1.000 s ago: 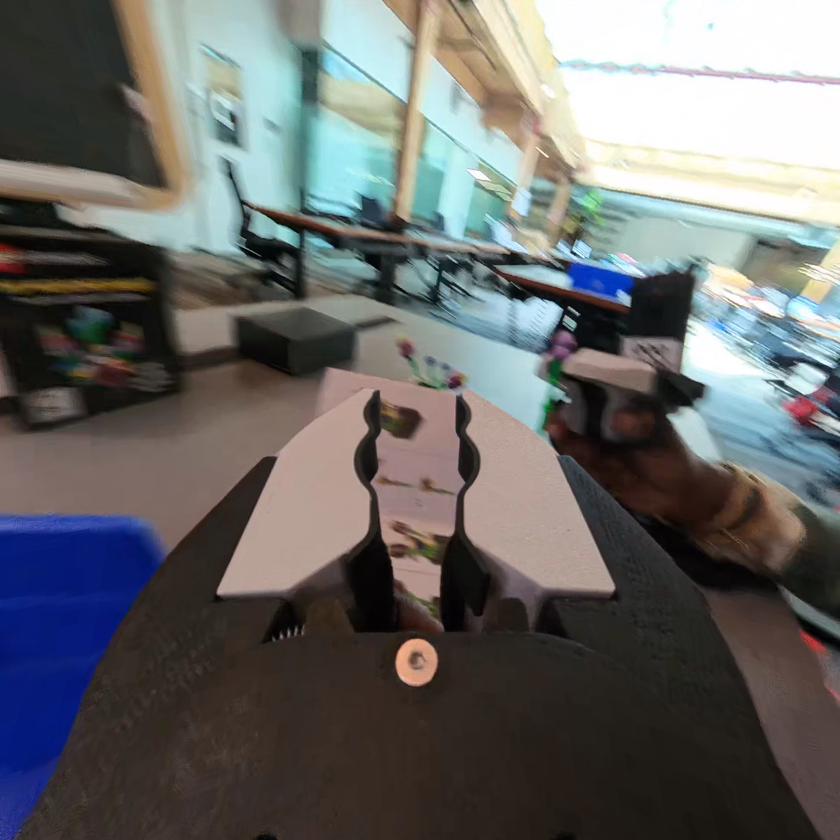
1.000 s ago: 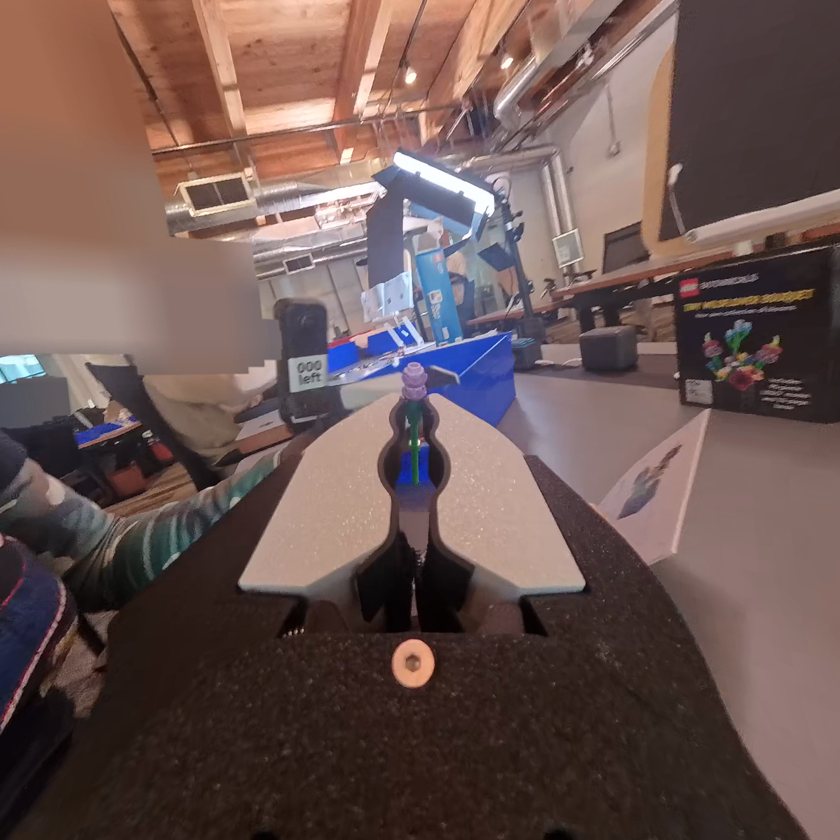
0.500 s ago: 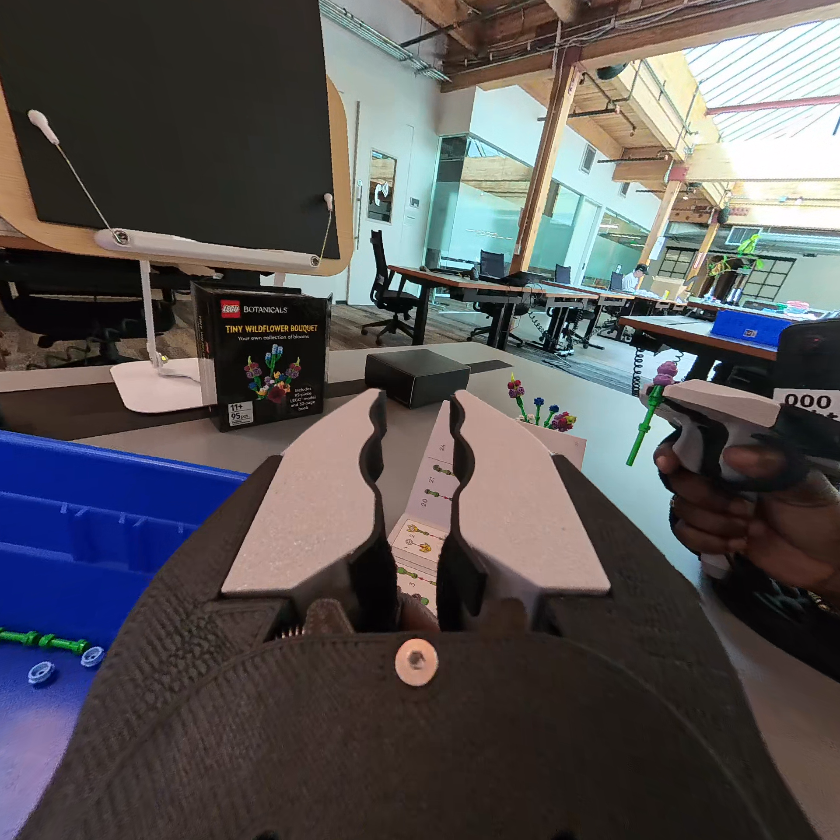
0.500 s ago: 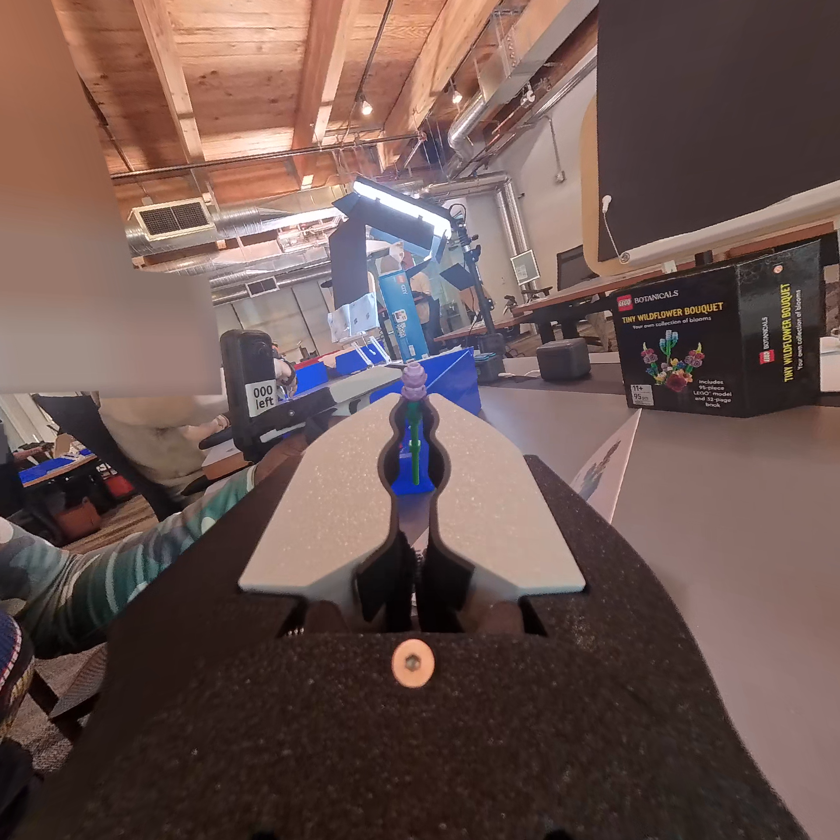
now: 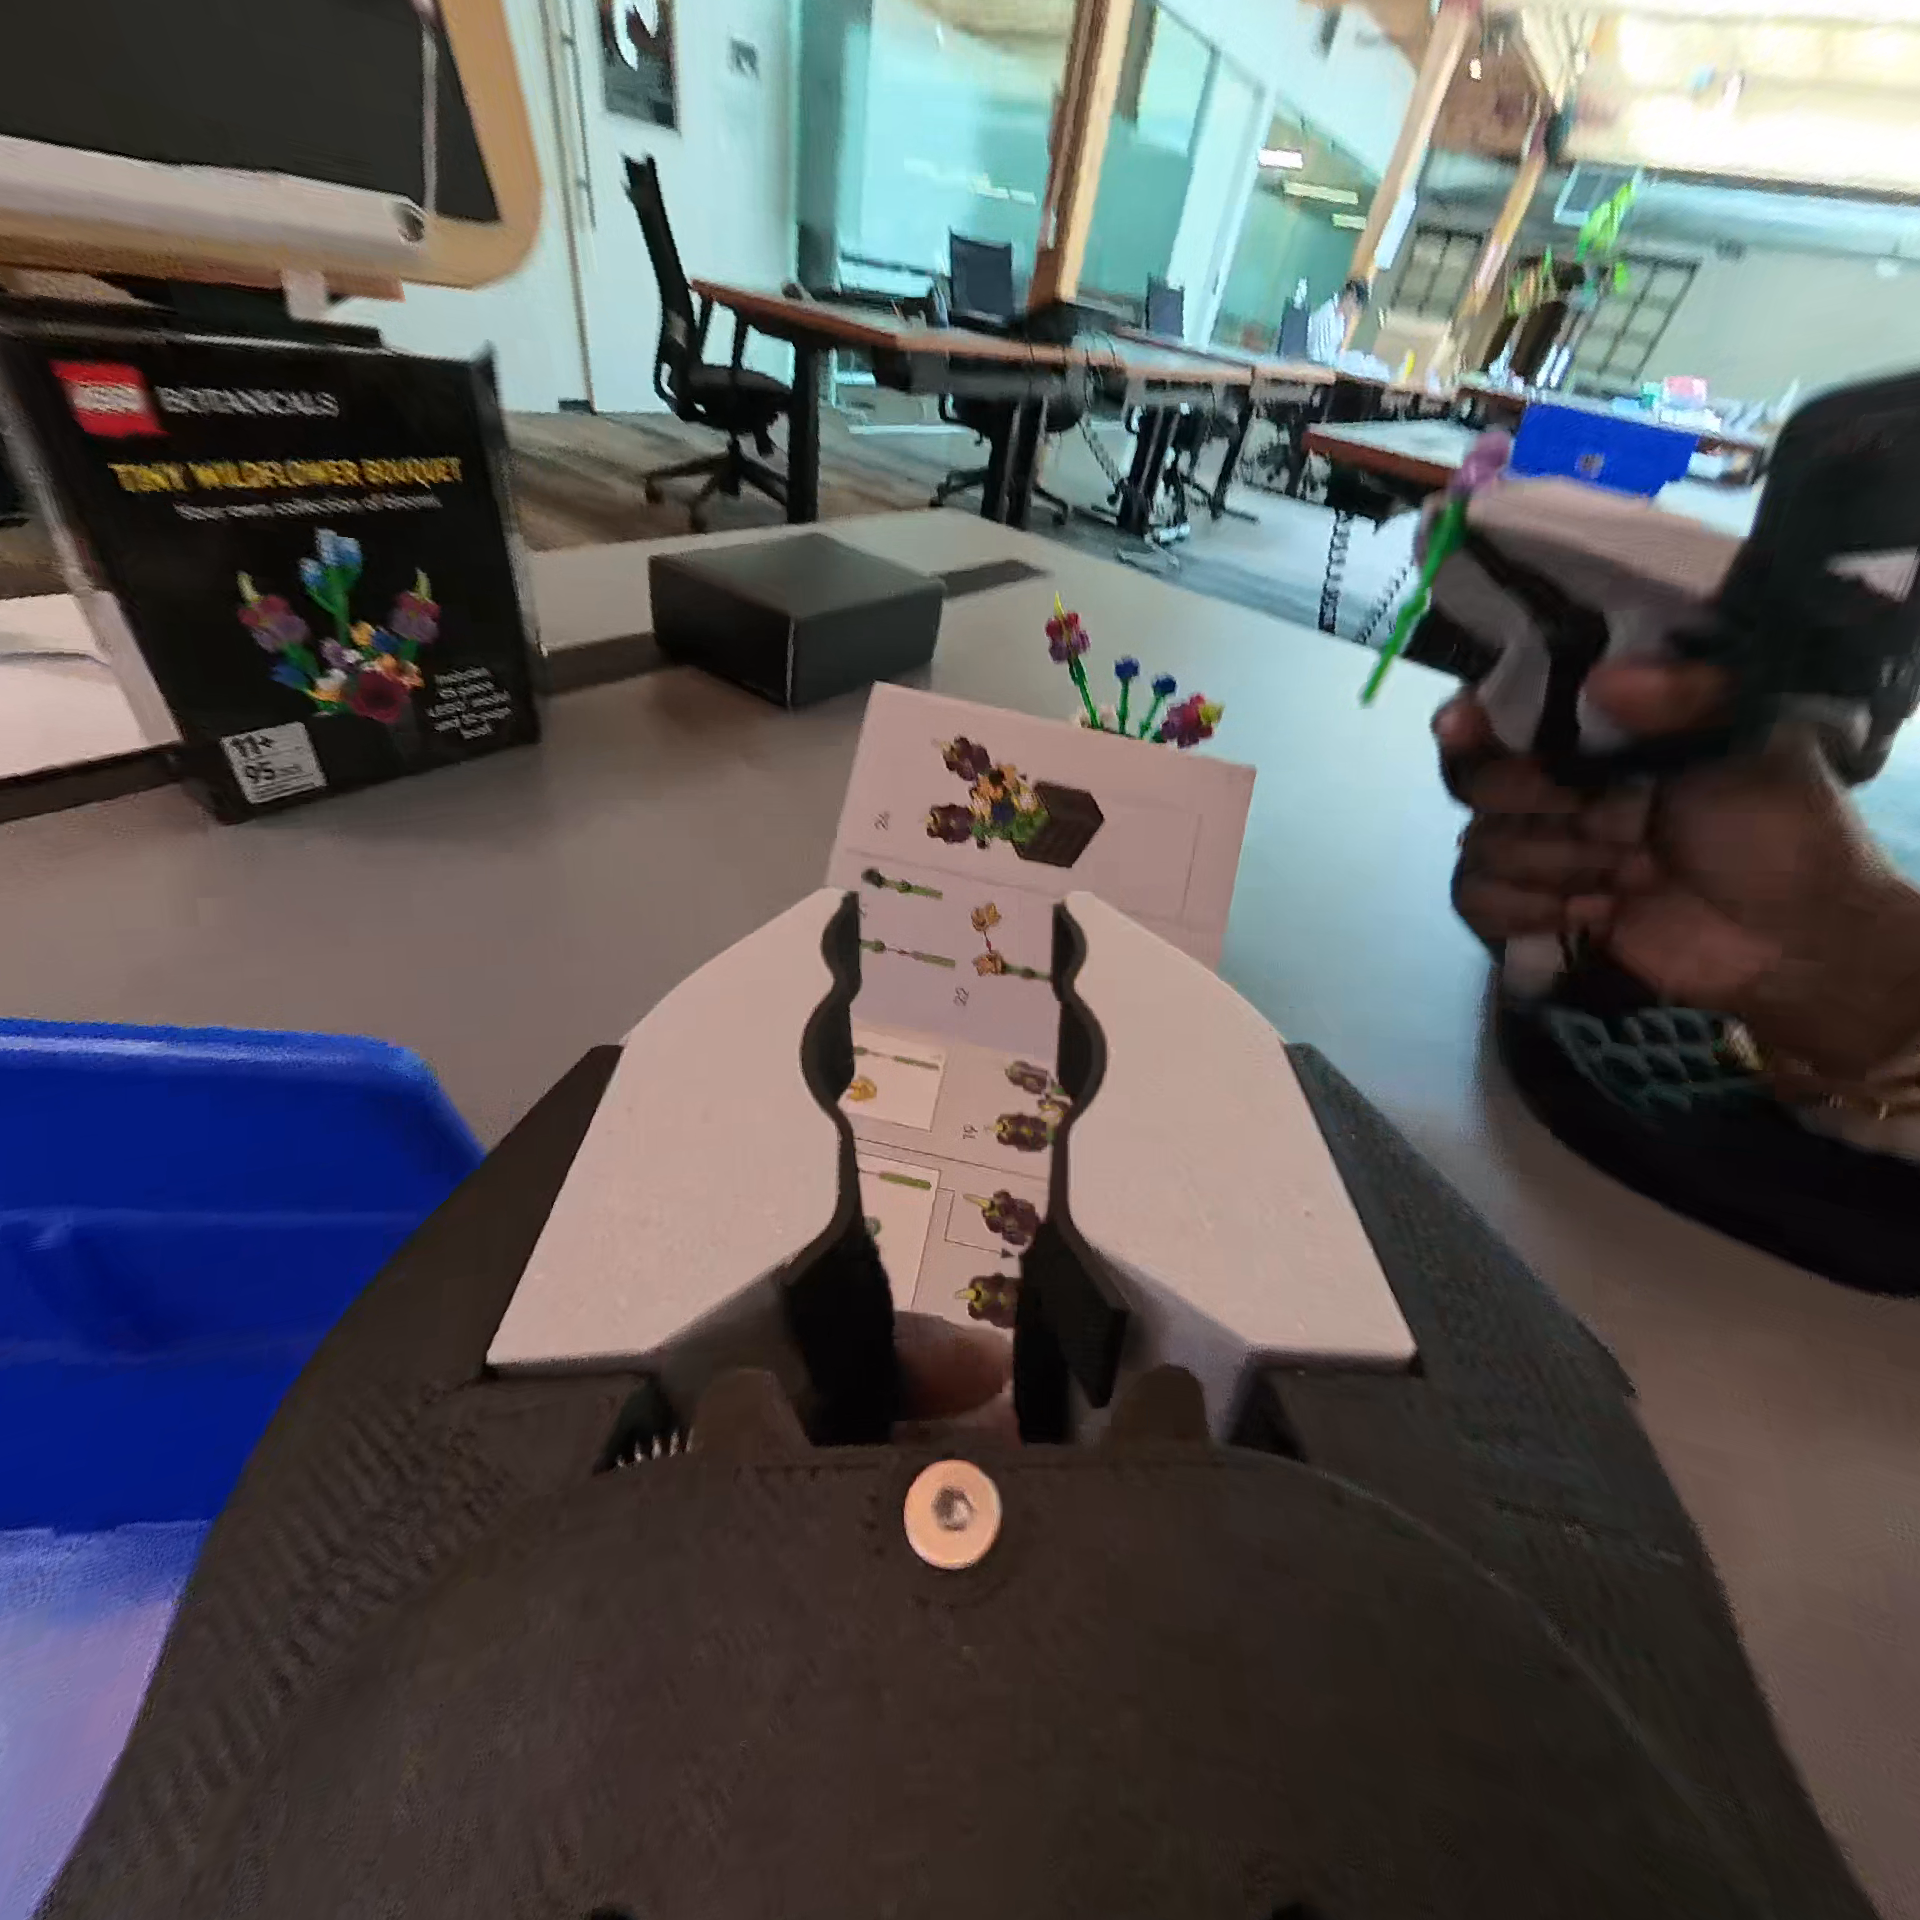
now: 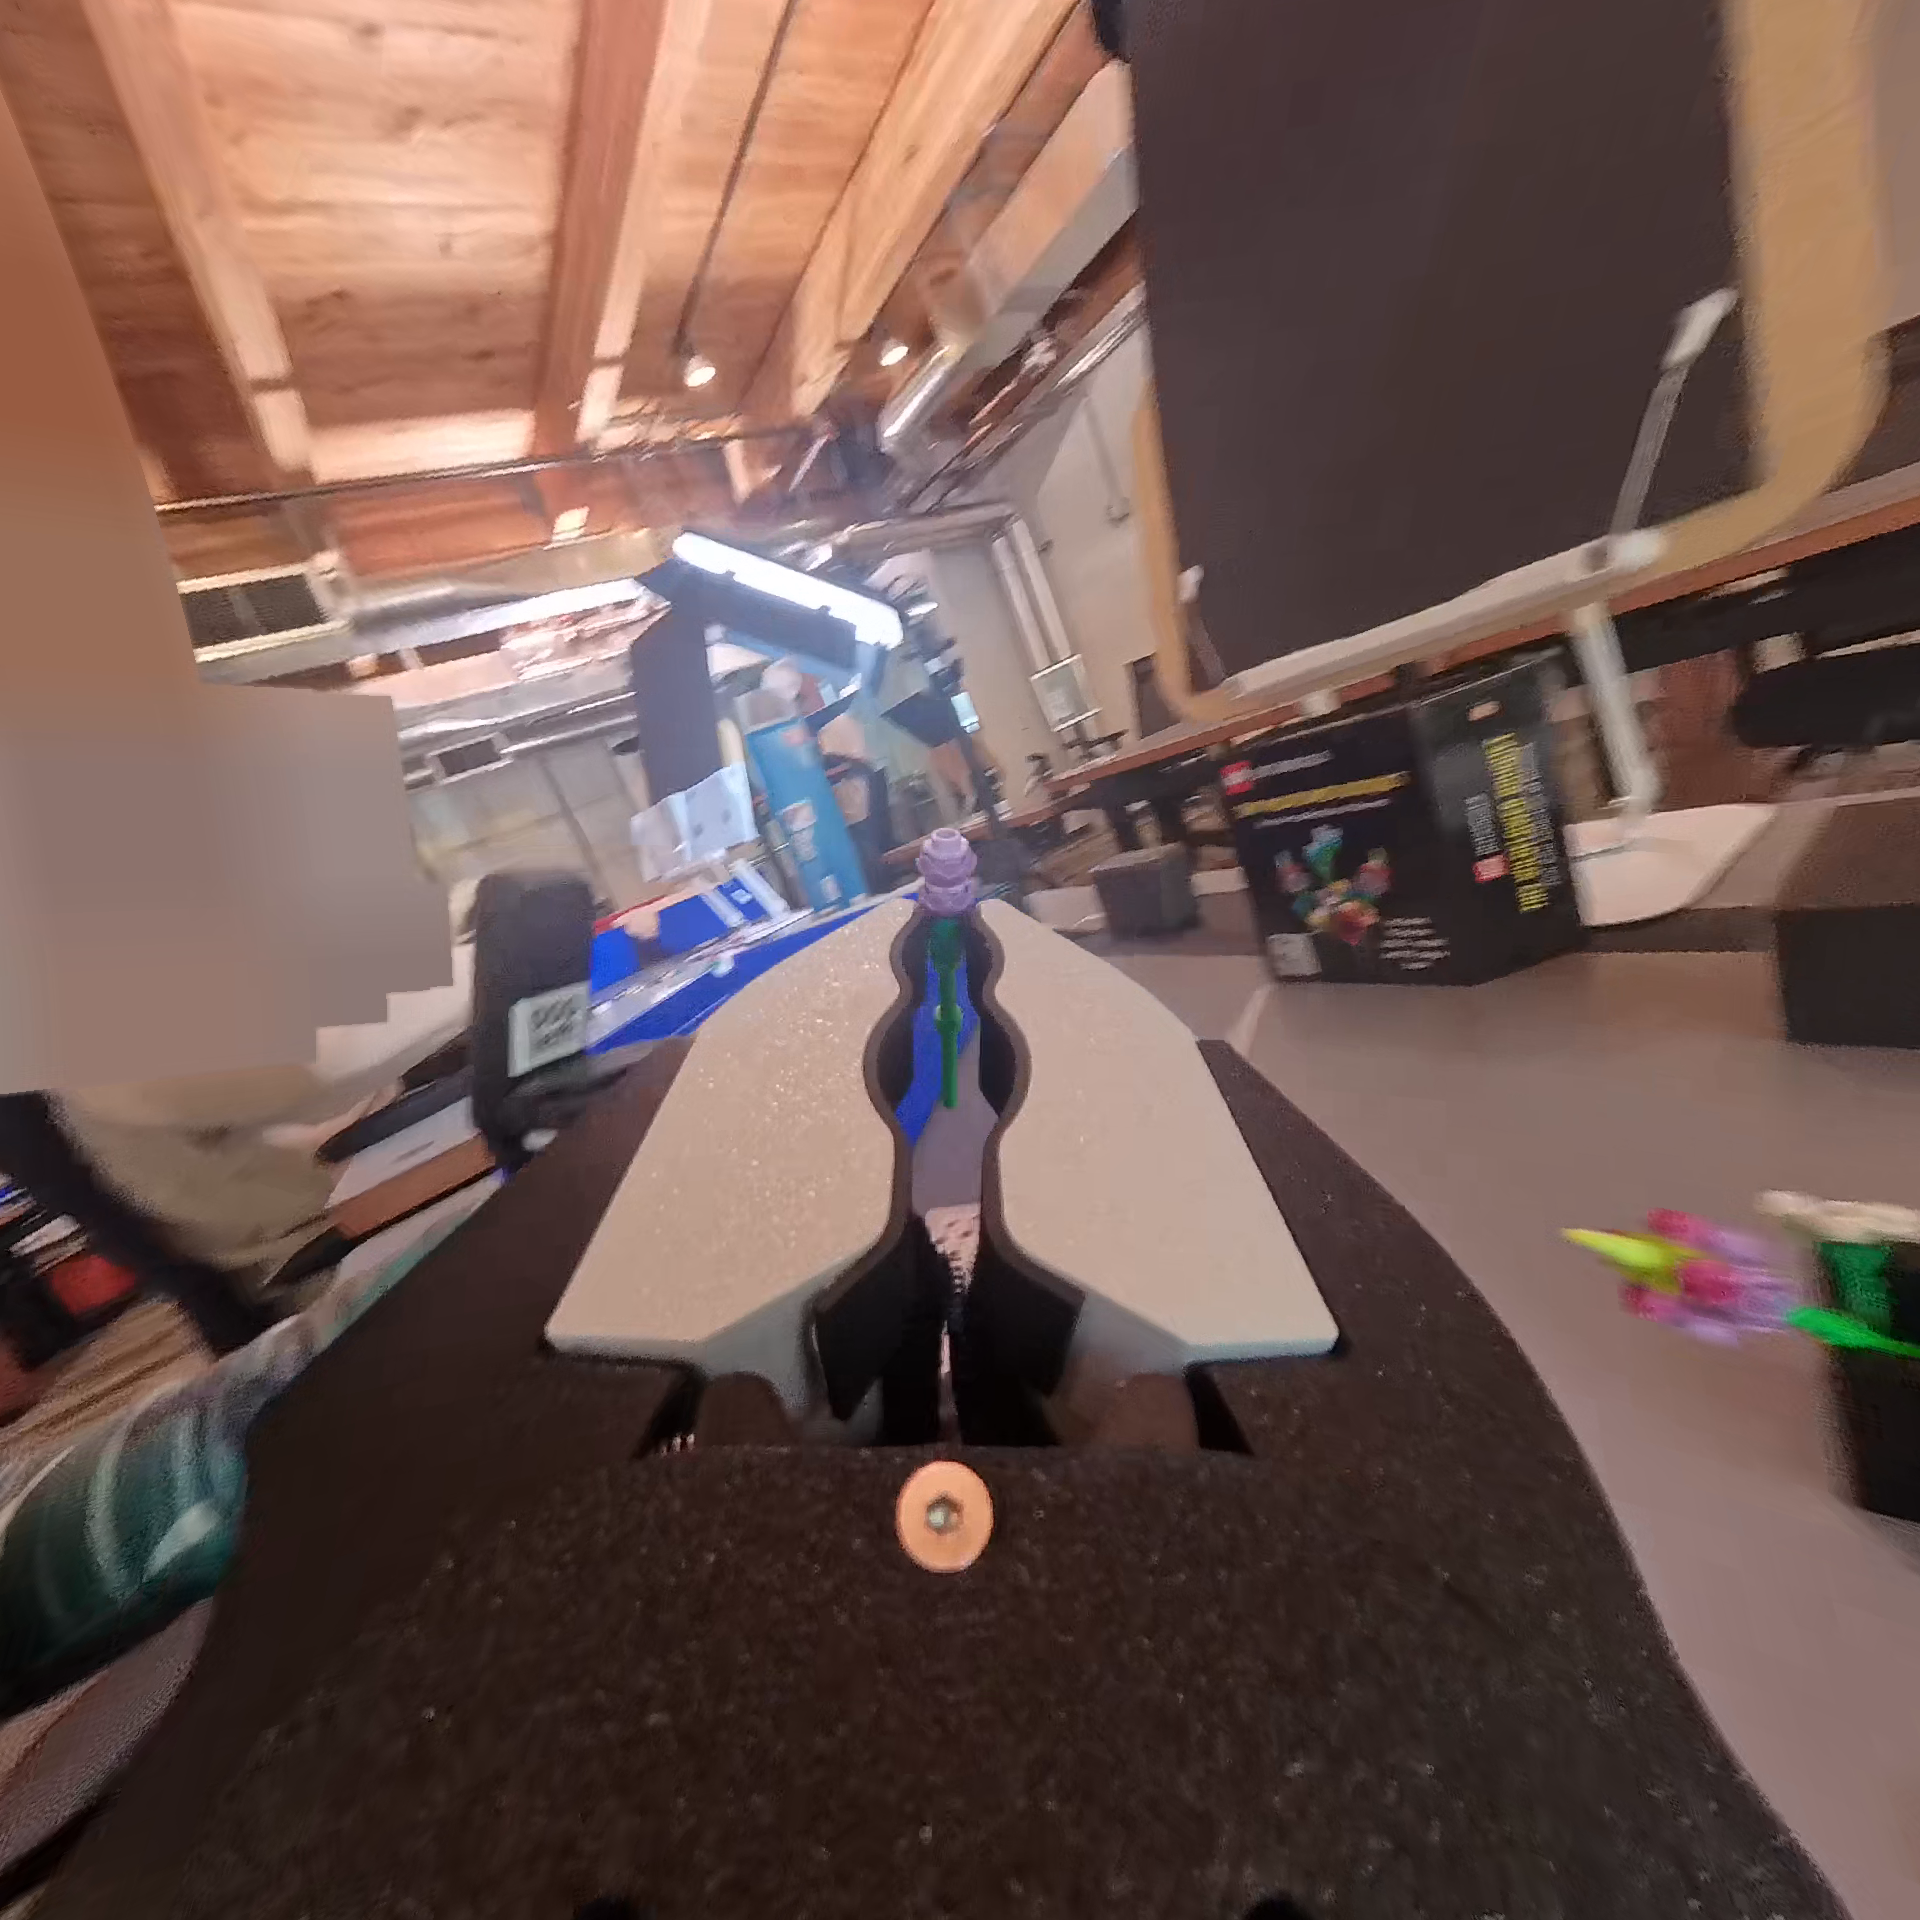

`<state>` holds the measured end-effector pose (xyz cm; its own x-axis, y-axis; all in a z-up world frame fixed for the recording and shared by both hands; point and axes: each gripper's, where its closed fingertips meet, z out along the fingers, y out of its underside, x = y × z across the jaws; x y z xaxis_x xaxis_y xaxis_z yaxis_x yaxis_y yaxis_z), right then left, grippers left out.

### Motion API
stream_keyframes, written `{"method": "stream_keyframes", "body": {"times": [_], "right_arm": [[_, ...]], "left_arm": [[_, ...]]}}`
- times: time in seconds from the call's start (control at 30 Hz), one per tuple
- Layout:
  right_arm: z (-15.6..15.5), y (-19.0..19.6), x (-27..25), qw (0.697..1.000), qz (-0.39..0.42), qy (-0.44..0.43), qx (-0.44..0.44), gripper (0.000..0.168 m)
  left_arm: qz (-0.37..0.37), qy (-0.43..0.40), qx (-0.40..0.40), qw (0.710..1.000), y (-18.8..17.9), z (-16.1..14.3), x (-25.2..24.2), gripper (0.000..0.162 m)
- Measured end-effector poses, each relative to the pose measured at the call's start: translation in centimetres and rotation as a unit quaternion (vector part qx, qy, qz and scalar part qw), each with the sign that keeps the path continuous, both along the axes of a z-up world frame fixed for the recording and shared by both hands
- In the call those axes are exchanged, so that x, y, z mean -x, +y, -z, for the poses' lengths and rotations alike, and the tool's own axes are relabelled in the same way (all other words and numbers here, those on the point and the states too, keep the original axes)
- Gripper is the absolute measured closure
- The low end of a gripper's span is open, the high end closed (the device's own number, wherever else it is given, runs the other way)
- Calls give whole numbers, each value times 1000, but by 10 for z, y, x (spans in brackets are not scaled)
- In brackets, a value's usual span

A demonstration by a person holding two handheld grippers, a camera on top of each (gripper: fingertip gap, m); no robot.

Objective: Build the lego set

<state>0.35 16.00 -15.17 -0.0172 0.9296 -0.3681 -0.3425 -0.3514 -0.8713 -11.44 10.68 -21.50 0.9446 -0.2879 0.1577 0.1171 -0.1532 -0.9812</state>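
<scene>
Across the grey table the booklet now fills the gap of the empty, parted left gripper, while the right gripper still clamps the purple flower stem, now nearer the bouquet.

Left claw agape, right claw clamped

Black box, table's far left edge: printed wording, logo, small label. Booklet, mid-table: step numbers. Left gripper: white sticker, blurred.

Grey table: booklet, boxes
</scene>
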Motion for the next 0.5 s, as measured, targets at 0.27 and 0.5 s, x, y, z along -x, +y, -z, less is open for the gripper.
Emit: {"method": "stream_keyframes", "body": {"times": [0.27, 0.5], "right_arm": [[19, 104, -34, 983, 140, -123, -3, 161], [53, 126, -19, 967, 151, -201, -36, 161]], "left_arm": [[10, 125, -14, 992, 2, 8, -16, 112], [21, 108, 7, 994, 3, 16, -18, 112]]}}
